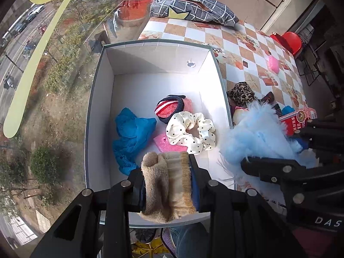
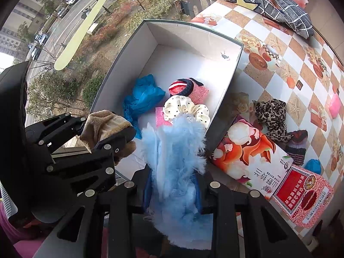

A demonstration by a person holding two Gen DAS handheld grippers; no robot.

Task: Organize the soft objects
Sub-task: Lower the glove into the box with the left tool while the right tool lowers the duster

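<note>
Over the near-left part of the white box, the left gripper held a beige knitted sock pinched between its narrowed jaws, pointing steeply down above the box floor. To finish well, it probably needed to lower the sock toward the bare floor near the blue cloth before letting go, so it dropped inside the near wall. Further right, above the box's near-right corner, the right gripper was clamped tight on a pale-blue feathery piece; its loose plumes could snag the rim, so a release well inside seemed wise. On the counter right of the box, a floral packet and a red carton carried Chinese print too small to read; the gripper body showed "DAS".
</note>
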